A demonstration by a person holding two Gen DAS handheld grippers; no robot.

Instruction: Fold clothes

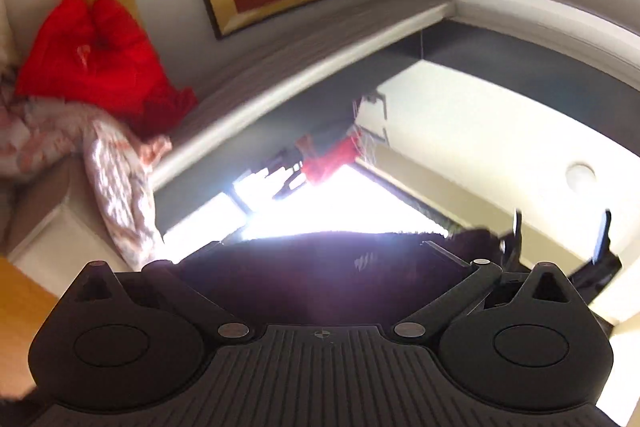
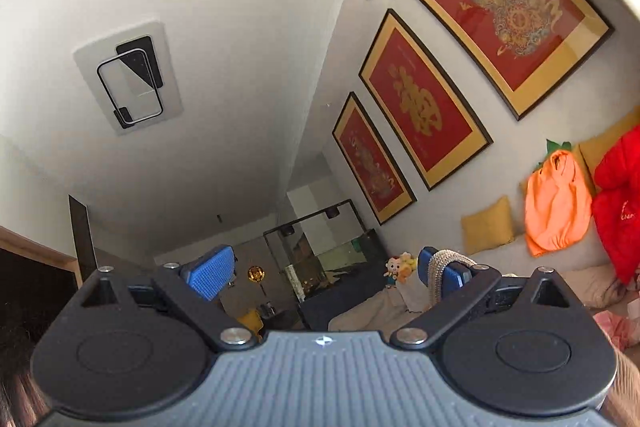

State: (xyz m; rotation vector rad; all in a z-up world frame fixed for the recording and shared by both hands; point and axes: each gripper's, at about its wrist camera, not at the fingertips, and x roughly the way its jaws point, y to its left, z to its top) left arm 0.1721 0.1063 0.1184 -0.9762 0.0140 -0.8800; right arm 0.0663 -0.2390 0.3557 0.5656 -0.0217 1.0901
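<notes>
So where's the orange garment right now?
In the right wrist view the orange garment hangs at right, between a yellow cushion and the red garment.
</notes>
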